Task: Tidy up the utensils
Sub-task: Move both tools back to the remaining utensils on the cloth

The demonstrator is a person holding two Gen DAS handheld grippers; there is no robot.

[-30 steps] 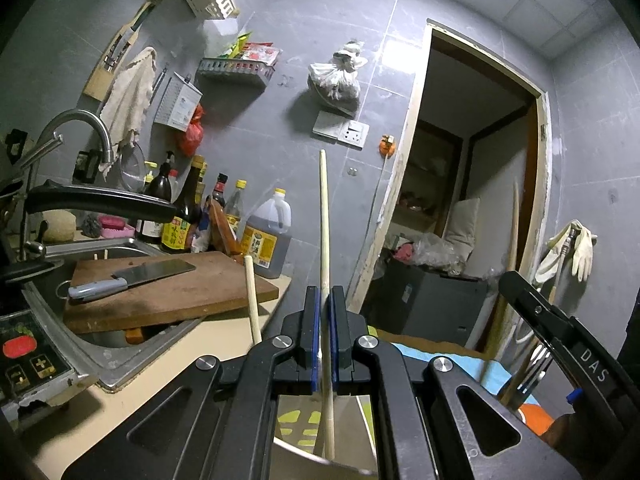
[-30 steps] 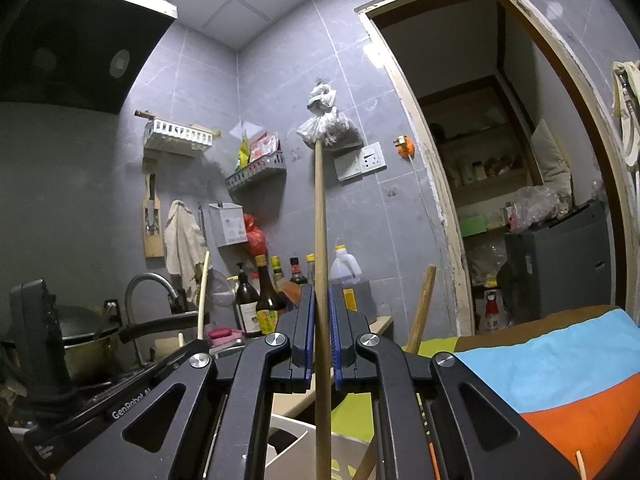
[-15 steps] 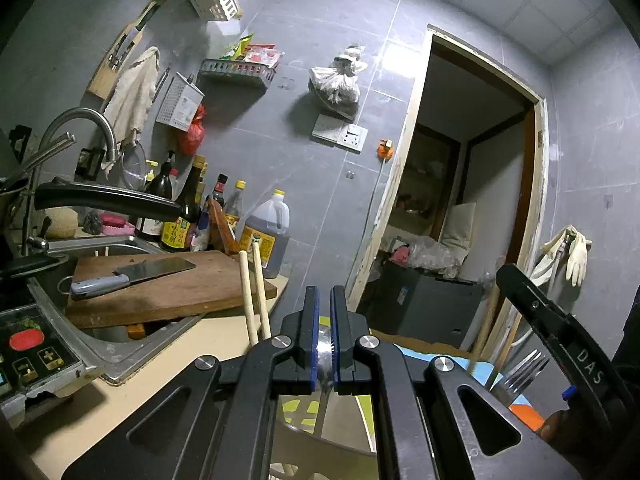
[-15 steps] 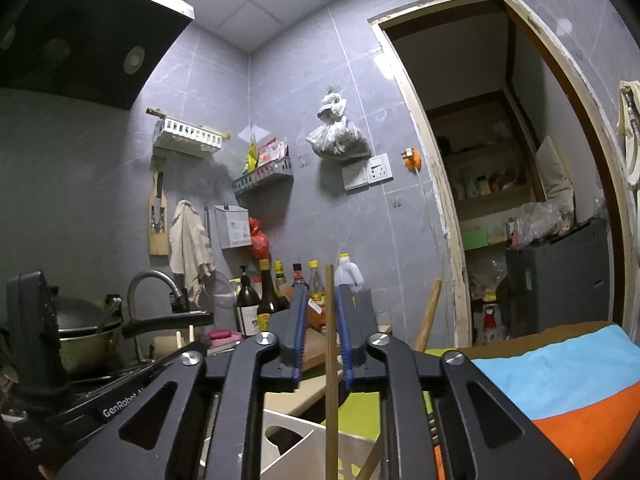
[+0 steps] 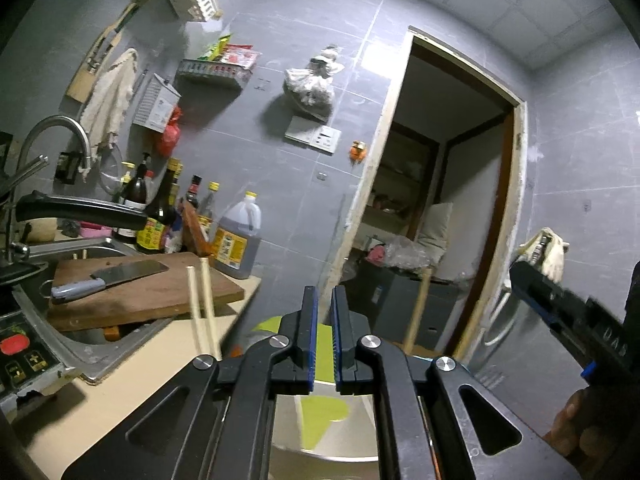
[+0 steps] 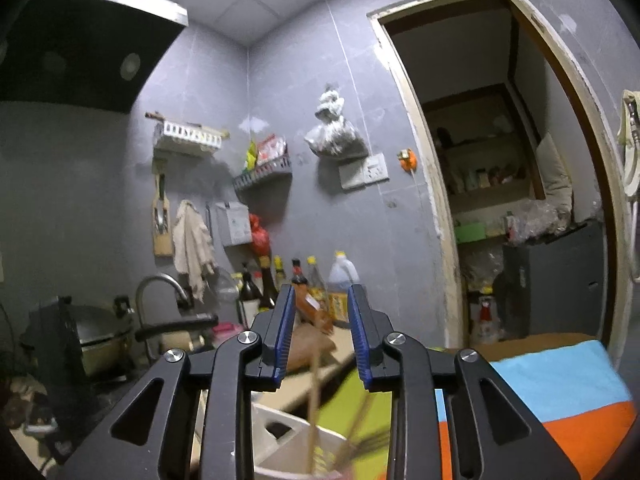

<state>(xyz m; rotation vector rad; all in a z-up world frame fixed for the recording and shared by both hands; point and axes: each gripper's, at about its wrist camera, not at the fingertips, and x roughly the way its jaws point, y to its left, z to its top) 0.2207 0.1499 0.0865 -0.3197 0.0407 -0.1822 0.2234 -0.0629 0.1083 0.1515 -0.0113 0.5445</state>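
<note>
My left gripper [image 5: 323, 336] is open by a narrow gap and holds nothing. Below it is a metal cup [image 5: 320, 452]. Two wooden chopsticks [image 5: 202, 312] stand upright to its left. My right gripper [image 6: 322, 334] is open wide and empty. Below it a wooden chopstick [image 6: 313, 412] stands in a white holder [image 6: 280, 436], blurred. The right gripper also shows in the left wrist view [image 5: 568, 316], at the right edge.
A sink [image 5: 60, 336] carries a wooden cutting board [image 5: 144, 292] with a cleaver [image 5: 108, 276]. Sauce bottles [image 5: 160, 208] and an oil jug [image 5: 236, 236] line the wall. A pan handle [image 5: 80, 210] juts in. A doorway [image 5: 432, 208] opens right. A colourful cloth [image 6: 552, 392] lies right.
Both grippers held an upright chopstick one second ago. Both have opened and let the chopsticks drop into the containers below. The right jaws have spread much wider.
</note>
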